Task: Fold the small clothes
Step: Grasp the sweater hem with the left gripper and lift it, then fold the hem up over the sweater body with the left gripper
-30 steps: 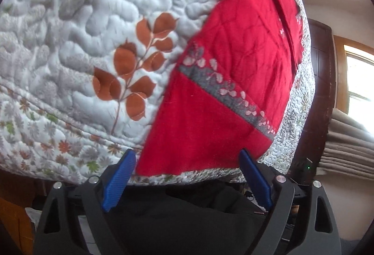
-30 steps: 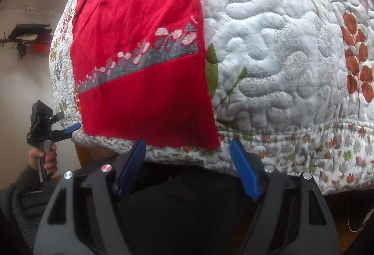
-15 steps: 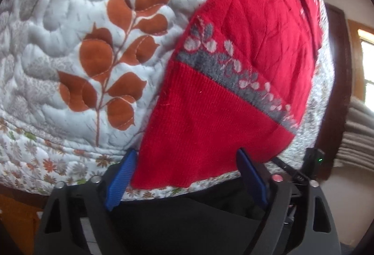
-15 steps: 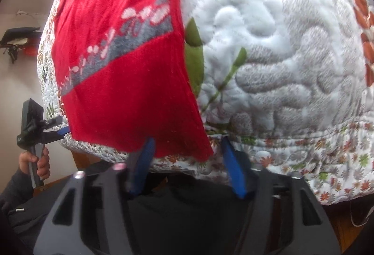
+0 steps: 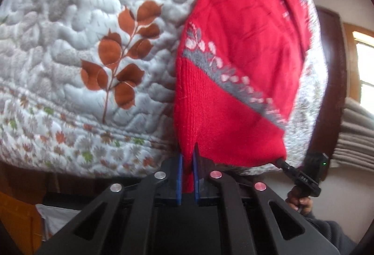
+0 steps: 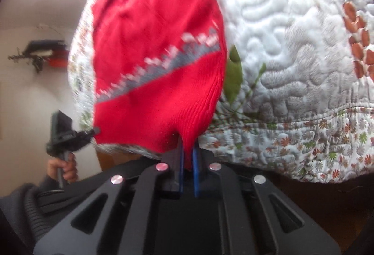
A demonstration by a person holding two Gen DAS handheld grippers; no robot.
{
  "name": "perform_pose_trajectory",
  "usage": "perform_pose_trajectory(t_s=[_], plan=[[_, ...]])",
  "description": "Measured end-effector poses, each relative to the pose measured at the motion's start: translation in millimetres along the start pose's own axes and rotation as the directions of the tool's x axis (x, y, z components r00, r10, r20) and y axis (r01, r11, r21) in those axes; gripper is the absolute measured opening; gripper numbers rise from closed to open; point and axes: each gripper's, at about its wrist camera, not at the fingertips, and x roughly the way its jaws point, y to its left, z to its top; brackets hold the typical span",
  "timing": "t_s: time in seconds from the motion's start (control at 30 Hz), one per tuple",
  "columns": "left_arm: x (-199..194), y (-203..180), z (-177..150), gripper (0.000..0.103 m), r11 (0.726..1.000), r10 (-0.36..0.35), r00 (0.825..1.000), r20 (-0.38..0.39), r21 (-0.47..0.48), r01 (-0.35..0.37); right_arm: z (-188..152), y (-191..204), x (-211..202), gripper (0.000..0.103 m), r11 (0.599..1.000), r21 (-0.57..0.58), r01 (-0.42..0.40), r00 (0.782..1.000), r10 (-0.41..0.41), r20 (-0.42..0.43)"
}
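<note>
A white quilted bedspread (image 5: 70, 28) printed with rust-coloured leaves carries a red knitted garment (image 5: 233, 67) with a grey patterned band, lying at its near edge. The left gripper (image 5: 187, 156) is clamped on the garment's near left hem corner, and the right gripper (image 6: 188, 149) is clamped on the near right corner.

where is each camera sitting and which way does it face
Left wrist: on the left gripper, facing along its fingers at the red knit garment with a grey flowered band on the white quilted leaf-print bedspread; the other hand shows.
Right wrist: on the right gripper, facing the same garment; the other hand shows.
Shared: garment, bedspread, each gripper shut on a hem corner.
</note>
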Motion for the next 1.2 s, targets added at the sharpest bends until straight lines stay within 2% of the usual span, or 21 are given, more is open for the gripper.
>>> perform_pose_trajectory(t_s=[0.1, 0.33, 0.47, 0.63, 0.8, 0.9, 1.03, 1.2], plan=[[-18, -5, -6, 0.007, 0.999, -0.036, 0.999, 0.029, 0.006, 0.036, 1, 2, -23, 0.004, 0.997, 0.024, -0.071, 0.997, 0.07, 0.046], [-52, -31, -6, 0.007, 0.995, -0.086, 0.993, 0.084, 0.054, 0.081, 15, 14, -64, 0.004, 0.987, 0.015, -0.161, 0.981, 0.158, 0.11], [-66, -53, 1, 0.007, 0.99, -0.121, 0.987, 0.11, 0.082, 0.112, 28, 29, -79, 0.004, 0.979, 0.013, -0.203, 0.969, 0.198, 0.146], [-80, -82, 23, 0.007, 0.983, -0.161, 0.977, 0.138, 0.106, 0.147, 53, 38, -102, 0.004, 0.963, 0.029, -0.269, 0.943, 0.257, 0.211], [-82, -101, 65, 0.007, 0.98, -0.19, 0.97, 0.155, 0.092, 0.177, 94, 44, -119, 0.004, 0.946, 0.046, -0.322, 0.917, 0.299, 0.266], [-80, -106, 100, 0.007, 0.977, -0.211, 0.963, 0.167, 0.058, 0.204, 125, 45, -119, 0.004, 0.941, 0.064, -0.333, 0.911, 0.303, 0.28], [-66, -104, 155, 0.007, 0.973, -0.224, 0.959, 0.174, -0.014, 0.23, 172, 40, -108, 0.004, 0.949, 0.098, -0.3, 0.925, 0.264, 0.272], [-30, -90, 217, 0.007, 0.968, -0.203, 0.967, 0.153, -0.114, 0.222, 234, 24, -75, 0.004, 0.957, 0.159, -0.242, 0.952, 0.203, 0.227]])
